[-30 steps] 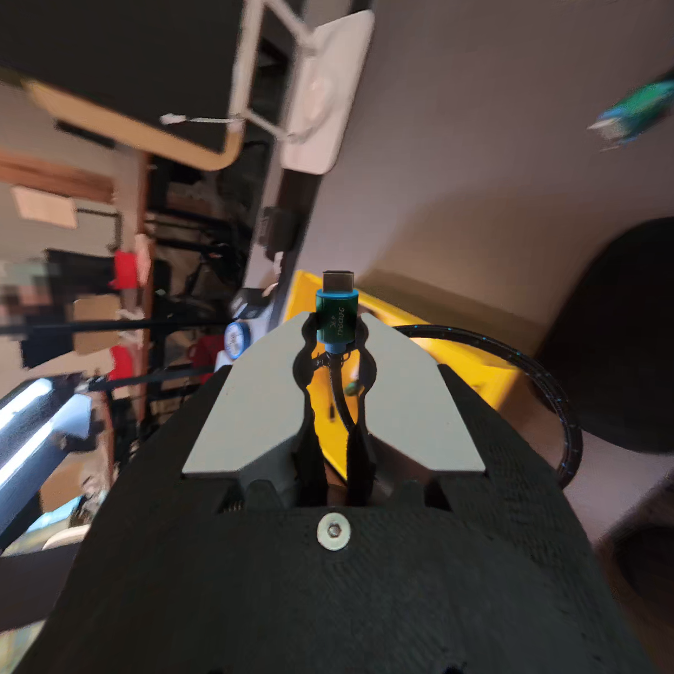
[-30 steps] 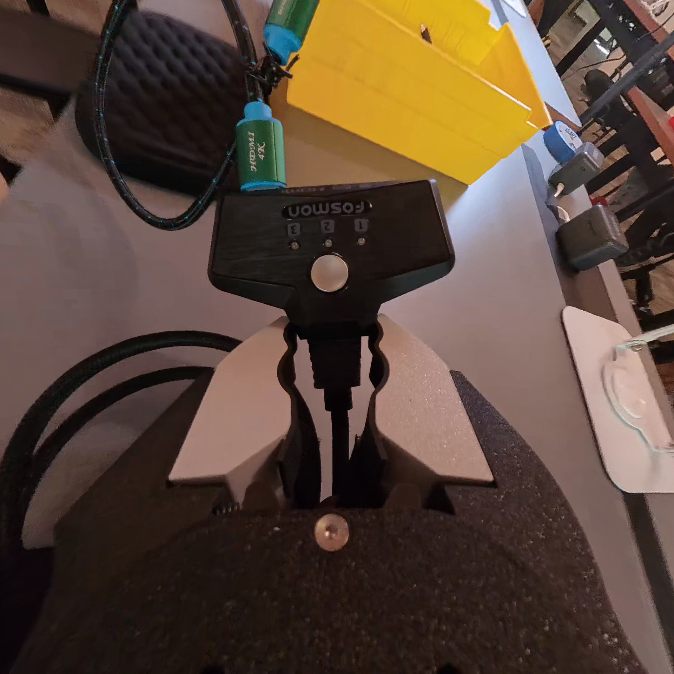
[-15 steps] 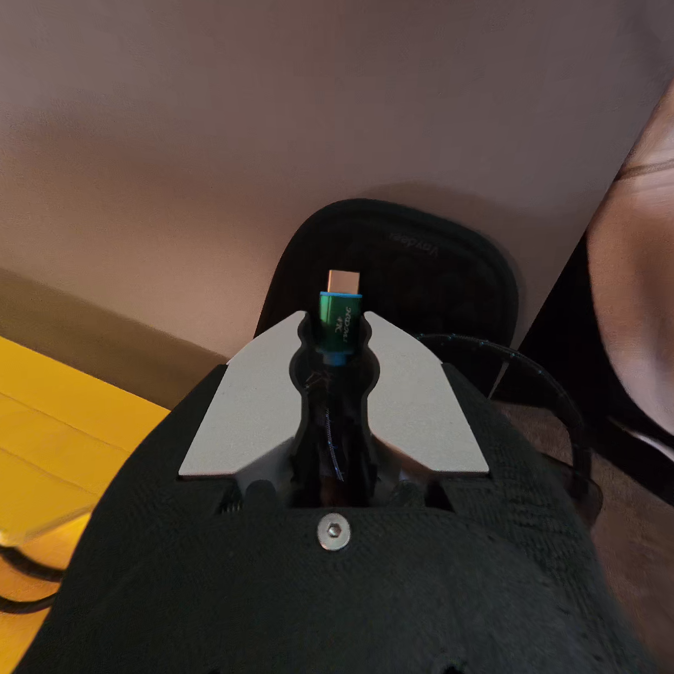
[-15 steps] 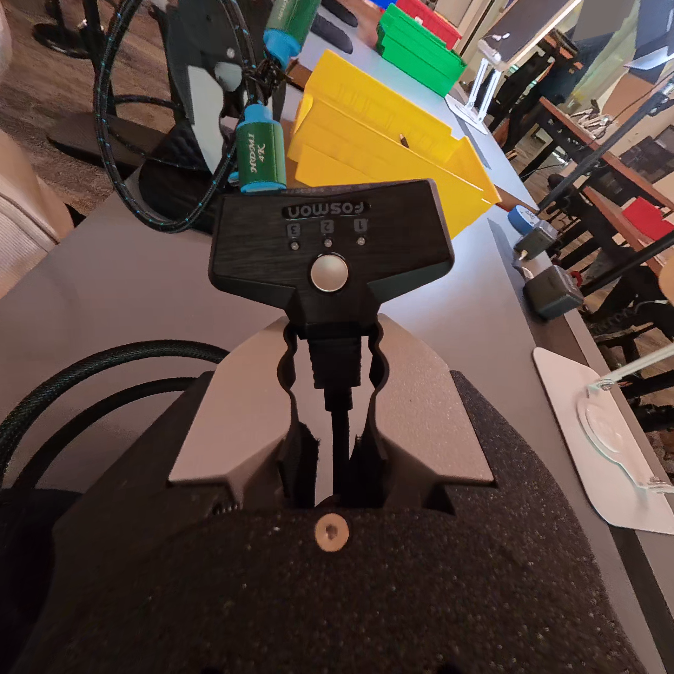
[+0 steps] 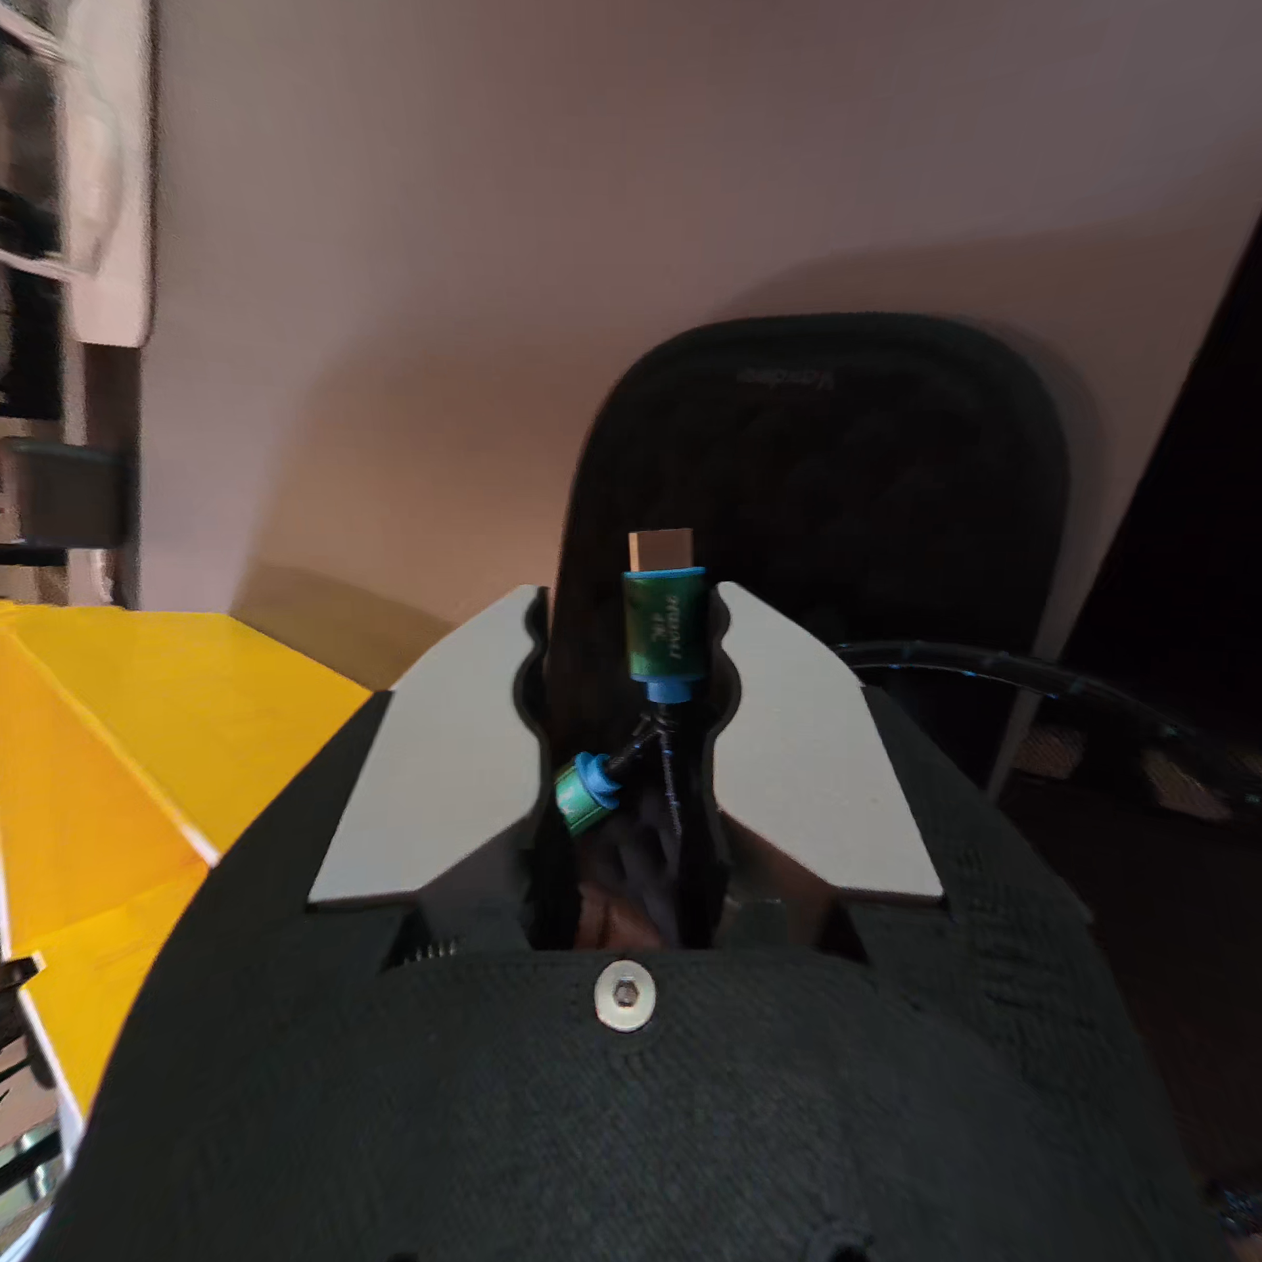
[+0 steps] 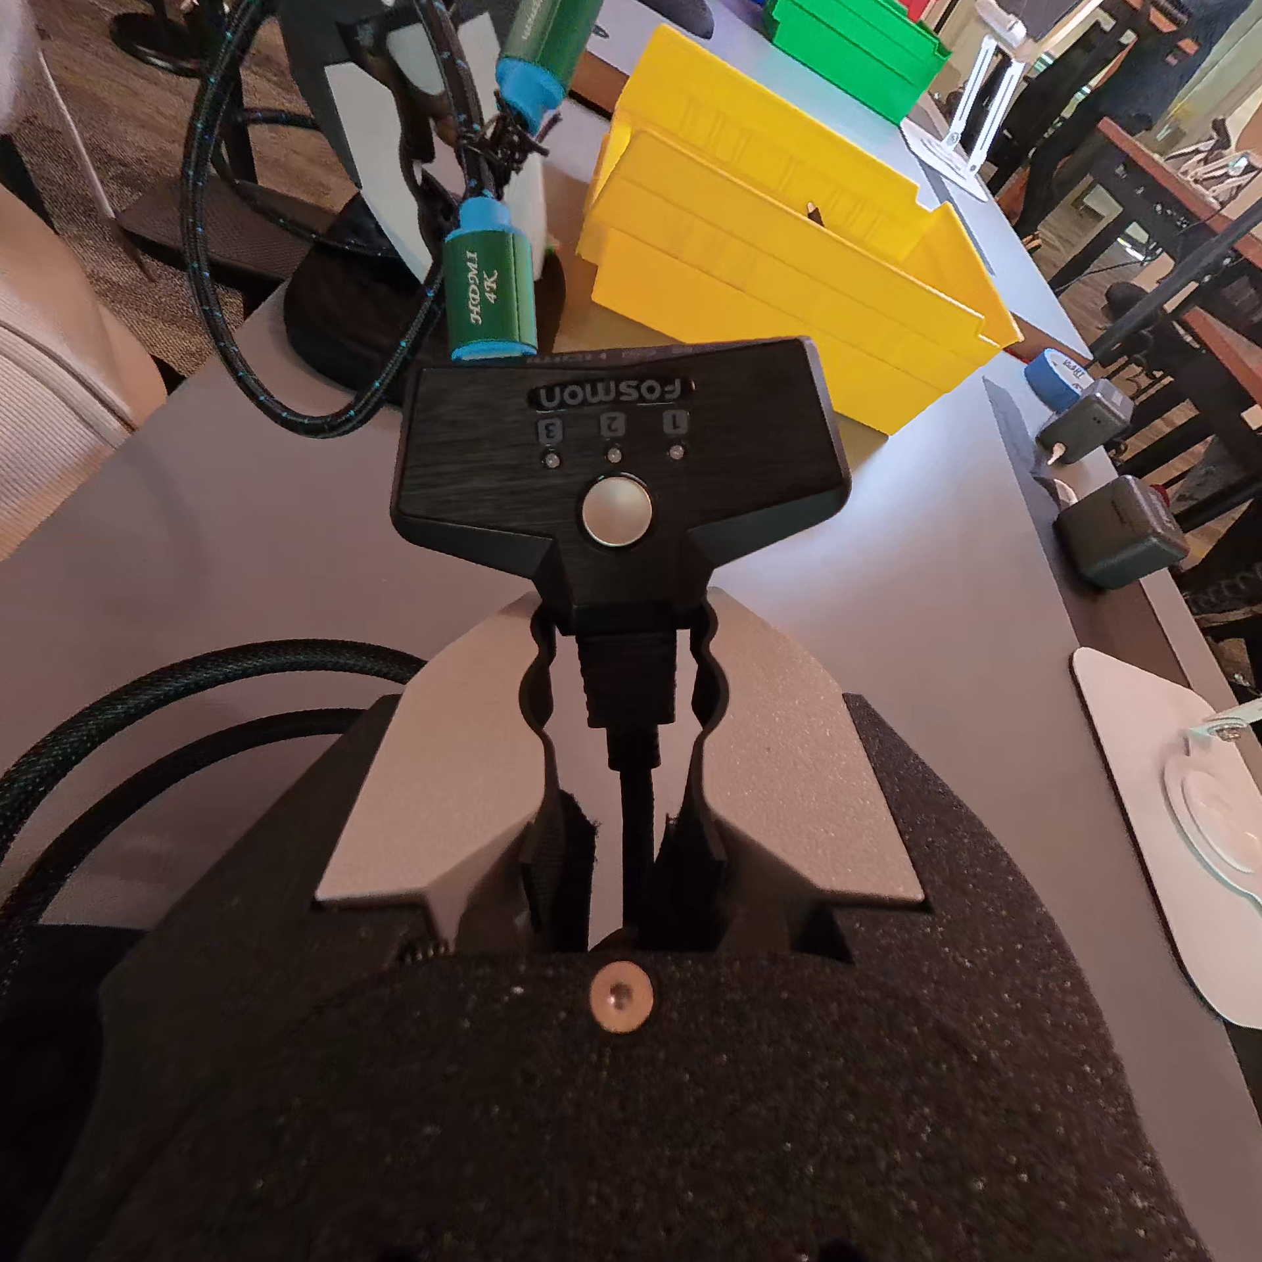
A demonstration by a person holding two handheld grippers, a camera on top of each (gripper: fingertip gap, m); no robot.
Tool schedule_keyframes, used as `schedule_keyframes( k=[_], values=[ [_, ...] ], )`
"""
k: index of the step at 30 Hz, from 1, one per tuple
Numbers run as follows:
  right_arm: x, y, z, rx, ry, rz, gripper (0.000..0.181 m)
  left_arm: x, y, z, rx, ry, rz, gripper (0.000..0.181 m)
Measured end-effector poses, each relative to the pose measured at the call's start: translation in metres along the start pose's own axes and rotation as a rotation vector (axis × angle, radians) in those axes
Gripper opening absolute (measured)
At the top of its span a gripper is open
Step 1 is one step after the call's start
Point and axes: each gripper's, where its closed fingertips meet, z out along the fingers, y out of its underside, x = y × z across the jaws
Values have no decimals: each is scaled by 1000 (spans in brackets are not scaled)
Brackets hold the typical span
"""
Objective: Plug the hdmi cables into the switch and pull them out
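In the left wrist view my left gripper [image 5: 632, 601] is open. A green HDMI plug [image 5: 666, 632] with a bare metal tip stands between the fingers and leans on the right finger [image 5: 785, 683], with a clear gap to the left finger. A second green plug [image 5: 580, 795] shows lower down on the same braided cable. In the right wrist view my right gripper [image 6: 621, 608] is shut on the neck of the black HDMI switch [image 6: 614, 444] and holds it above the grey table [image 6: 239, 512]. One green plug [image 6: 488, 297] sits in the switch's far left port. The left gripper [image 6: 423, 136] shows beyond it.
A yellow bin [image 6: 785, 239] stands behind the switch, with a green bin [image 6: 853, 48] farther back. A black pad [image 5: 819, 512] lies near the table edge. Black adapters [image 6: 1120, 533], a blue tape roll [image 6: 1055, 375] and a white stand base [image 6: 1174, 785] lie on the right. Black cables [image 6: 171, 683] loop at the left.
My left gripper's jaws have spread apart and the left pad has come off the green plug, which now only leans on the right finger. The right gripper still holds the switch.
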Motion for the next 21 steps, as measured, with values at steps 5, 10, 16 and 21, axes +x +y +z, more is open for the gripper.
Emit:
schedule_keyframes(
  k=[5,10,16,21],
  values=[
    [0,-2,-1,11,0,2,39,9,3,8,21,57,-72,22],
    [-5,-1,2,-1,-19,2,39,8,2,7,119,20,-118,22],
    [-25,16,29,-240,-72,-151,39,-18,-13,-5,58,44,-46,21],
    [-33,3,48,-337,-103,-257,38,-61,-46,-21,48,5,8,21]
  ],
)
